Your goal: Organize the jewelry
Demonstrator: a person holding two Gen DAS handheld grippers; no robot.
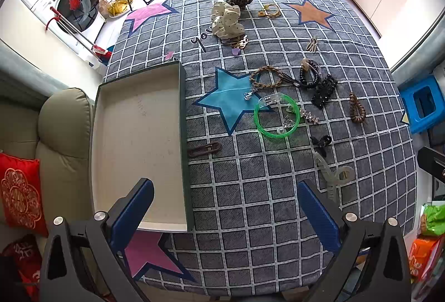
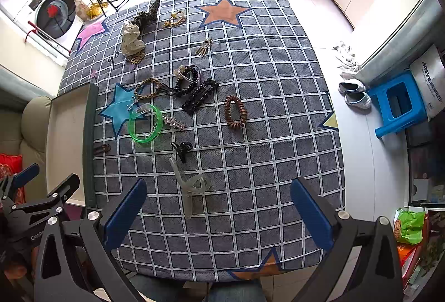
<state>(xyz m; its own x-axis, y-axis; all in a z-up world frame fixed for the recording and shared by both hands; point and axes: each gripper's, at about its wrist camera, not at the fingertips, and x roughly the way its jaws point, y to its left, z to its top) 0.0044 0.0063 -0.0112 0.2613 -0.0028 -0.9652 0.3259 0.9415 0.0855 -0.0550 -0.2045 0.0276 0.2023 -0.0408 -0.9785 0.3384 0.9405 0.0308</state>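
Both grippers hang over the near end of the table, and both have their jaws wide open with nothing in them. The left gripper [image 1: 225,207] is above the near corner of the box [image 1: 183,140]. The right gripper [image 2: 219,207] is a bit further right, over the checked cloth [image 2: 264,135].

The box is a flat tray with a dark rim and a pale inside. It sits on the left side of the table and nothing lies in it. A brown clip [image 1: 204,149] lies just beside its right wall.

The jewelry is spread out on the cloth. A green bangle [image 1: 278,117] lies near the middle, next to a blue star on the cloth. A grey claw clip [image 2: 190,188] lies closest to the right gripper, with a small black clip [image 2: 182,149] just past it. A brown coil band [image 2: 235,112] lies on its own to the right. Black beads [image 2: 198,96] and a braided band [image 1: 268,76] are bunched further back. A spotted scrunchie [image 1: 226,21] sits at the far end.
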